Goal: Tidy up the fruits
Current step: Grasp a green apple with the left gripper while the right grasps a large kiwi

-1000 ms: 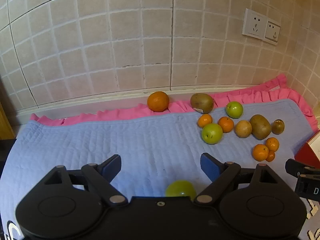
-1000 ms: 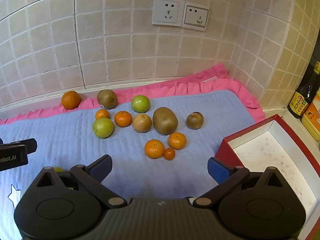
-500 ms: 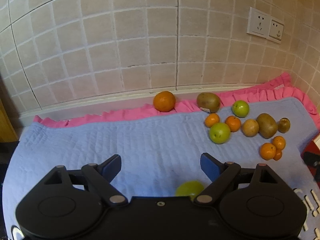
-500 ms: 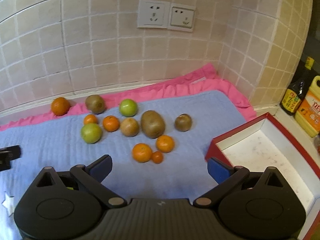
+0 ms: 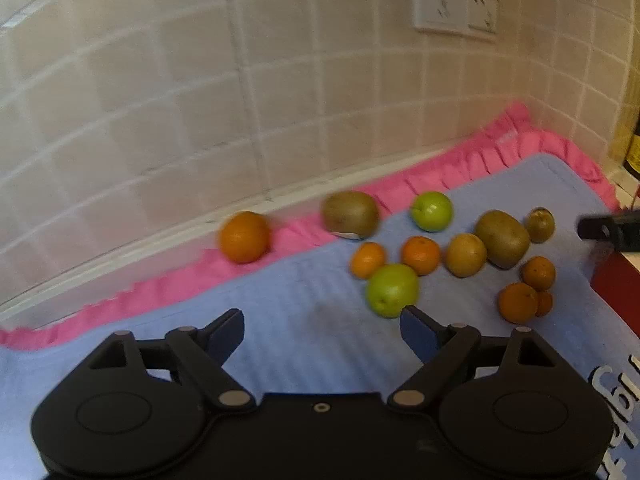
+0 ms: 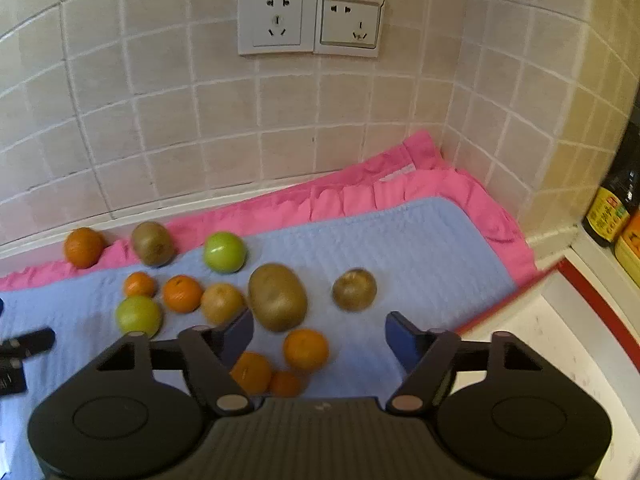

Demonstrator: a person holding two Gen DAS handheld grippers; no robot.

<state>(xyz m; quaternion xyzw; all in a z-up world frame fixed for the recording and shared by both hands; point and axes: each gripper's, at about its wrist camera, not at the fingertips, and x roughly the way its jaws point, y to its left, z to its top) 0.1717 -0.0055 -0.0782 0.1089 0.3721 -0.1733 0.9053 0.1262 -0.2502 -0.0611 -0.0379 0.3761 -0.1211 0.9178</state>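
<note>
Several fruits lie on a blue mat: a big orange by the wall, kiwis, a large kiwi, green apples, and small tangerines. My left gripper is open and empty, just left of and below the near green apple. My right gripper is open and empty, hovering over the tangerines and the large kiwi. The right gripper's tip shows in the left wrist view.
A red box with a white inside stands at the right of the mat. Sauce bottles stand at the far right. A tiled wall with sockets is behind. The mat has a pink frill.
Both grippers have moved forward and to the right, closer to the fruit group. The green apple seen under the left gripper earlier is out of view. Both grippers stay open.
</note>
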